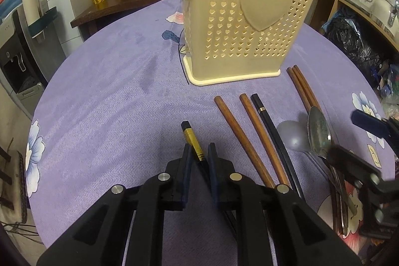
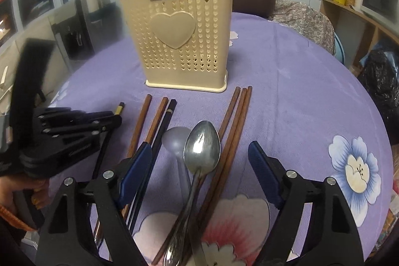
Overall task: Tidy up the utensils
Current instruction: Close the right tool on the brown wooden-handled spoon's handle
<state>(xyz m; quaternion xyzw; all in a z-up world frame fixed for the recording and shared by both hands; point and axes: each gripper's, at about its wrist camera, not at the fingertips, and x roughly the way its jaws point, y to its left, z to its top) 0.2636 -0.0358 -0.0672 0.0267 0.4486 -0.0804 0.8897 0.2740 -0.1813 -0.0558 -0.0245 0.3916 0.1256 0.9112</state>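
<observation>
Most of the black chopstick (image 1: 192,138) was hidden under the left gripper (image 1: 199,150), which pinched it just below its gold band; only the near tip poked out; the right gripper (image 2: 199,156) hung spread over the shiny metal spoon (image 2: 201,146), whose handle ran off the bottom edge; smooth brown wooden chopsticks (image 2: 237,114) lay either side on the fuzzy purple tabletop (image 2: 299,91); the cream plastic holder (image 2: 179,41), punched with tiny hearts, stood at the far side.
</observation>
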